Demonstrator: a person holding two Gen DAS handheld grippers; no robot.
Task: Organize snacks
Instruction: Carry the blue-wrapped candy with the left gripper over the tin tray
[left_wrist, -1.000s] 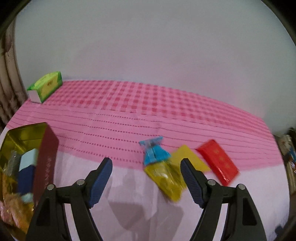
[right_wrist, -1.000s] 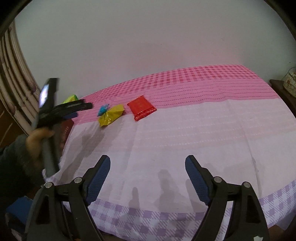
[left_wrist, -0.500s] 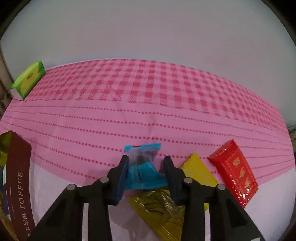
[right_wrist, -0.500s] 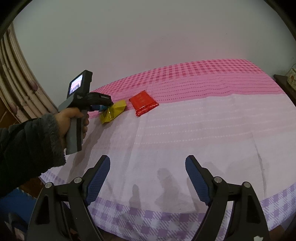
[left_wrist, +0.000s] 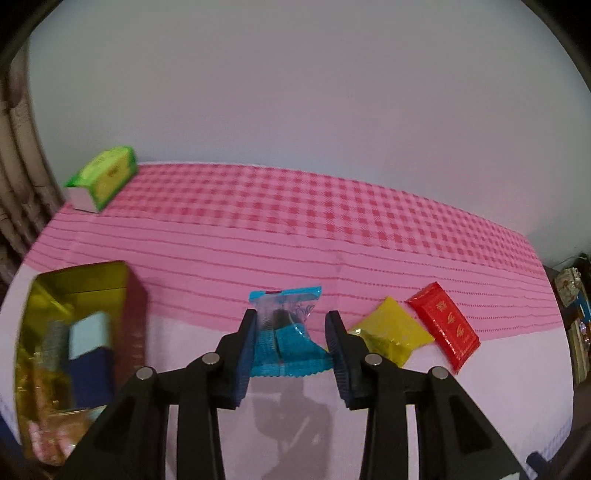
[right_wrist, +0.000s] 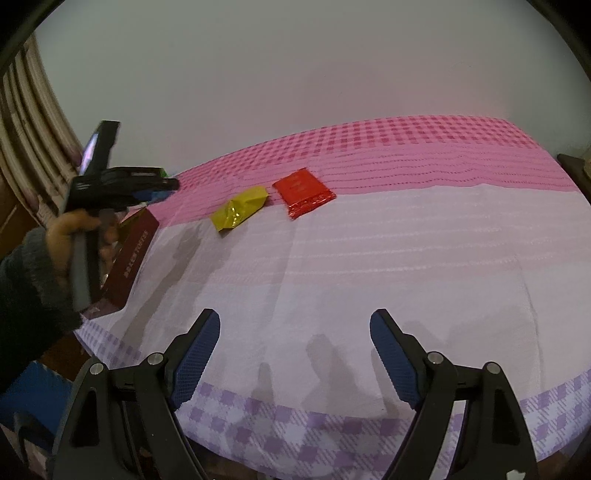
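Blue snack packet (left_wrist: 290, 338) pinched in left tool (left_wrist: 291, 332); right tool (right_wrist: 295, 334) spread wide, empty, above bedspread (right_wrist: 332, 258)

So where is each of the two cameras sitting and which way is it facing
Left wrist: sits on the left hand-held gripper, looking down along its fingers at the blue plastic snack packet they grip, over the pink cloth-covered bed; an open gold tin is at left.
Right wrist: sits on the open, empty right hand-held gripper, facing across the bed; the person's hand and dark sleeve show.
Shared: the yellow foil packet, the red foil packet and the tin.
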